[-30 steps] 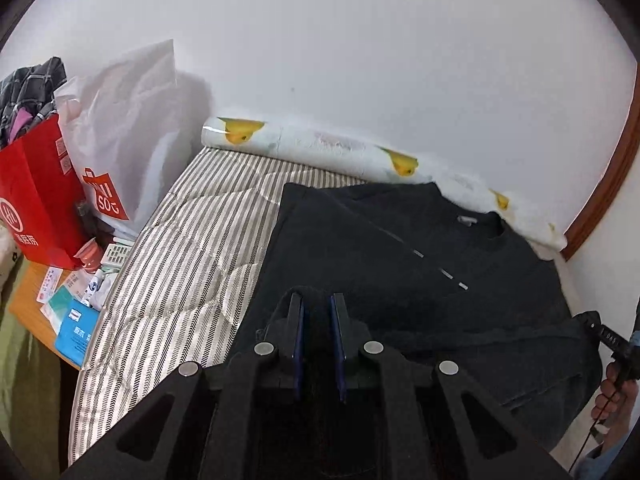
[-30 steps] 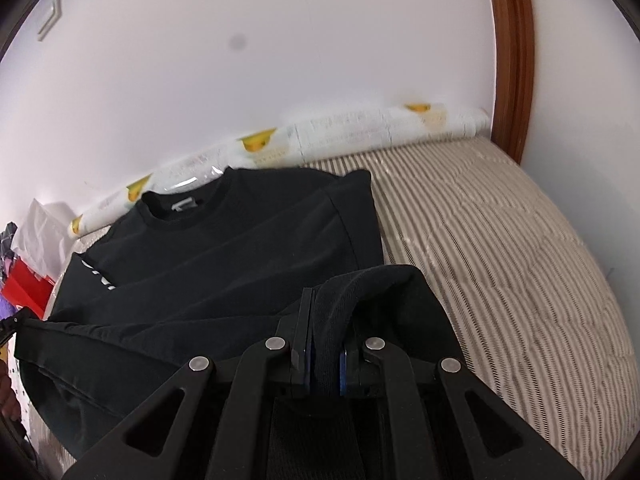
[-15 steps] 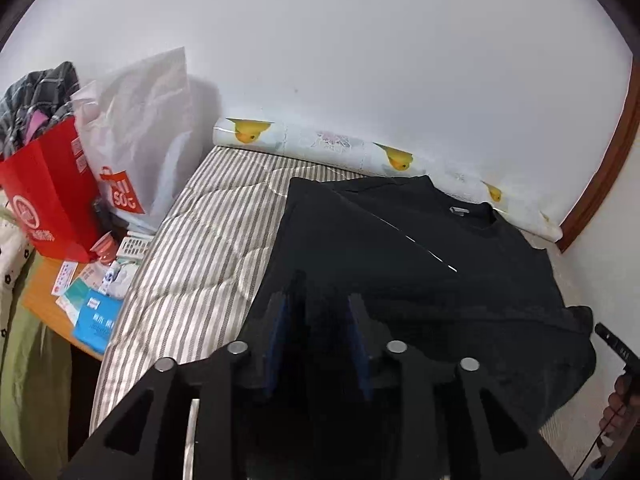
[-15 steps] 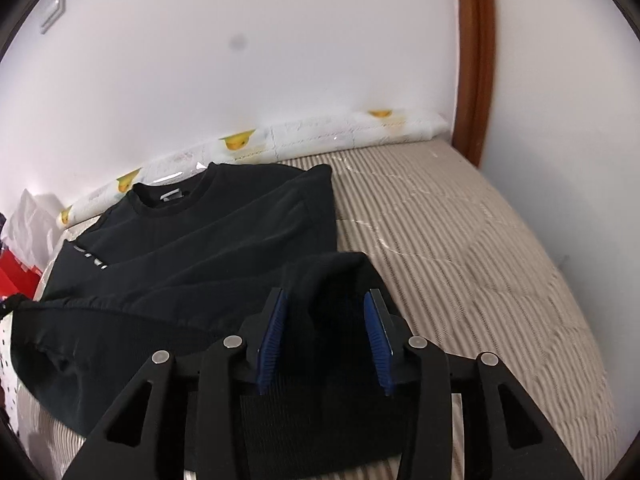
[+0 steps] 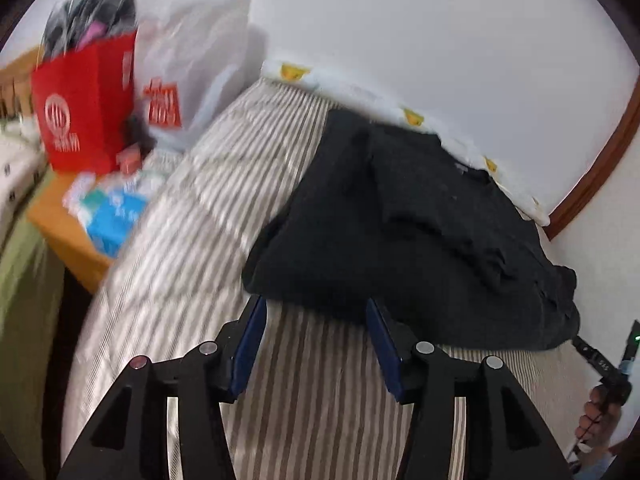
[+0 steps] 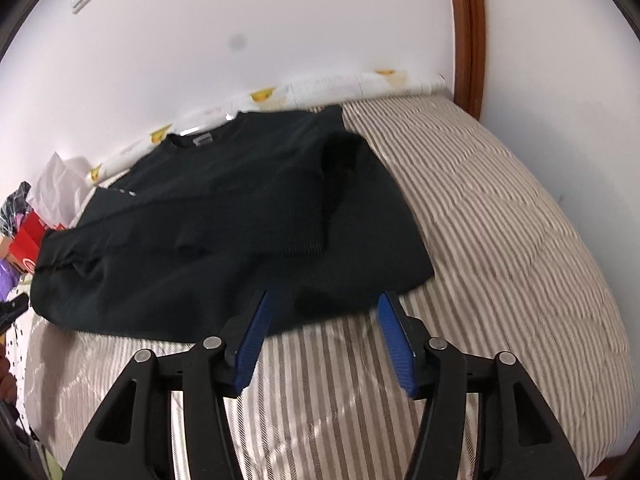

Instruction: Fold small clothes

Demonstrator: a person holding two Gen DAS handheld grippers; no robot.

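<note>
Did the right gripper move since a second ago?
Yes. The right gripper backed off the black sweatshirt toward the striped mattress's near edge; its jaws have just been opening, now empty.

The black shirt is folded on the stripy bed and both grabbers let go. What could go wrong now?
The black cotton sweatshirt lies lumpy, with its ribbed cuff bunched on top, so the fold may loosen. The left gripper and right gripper, jaws just opened and empty, sit right at its near edge and could snag it. It could slide on the striped quilt.
</note>
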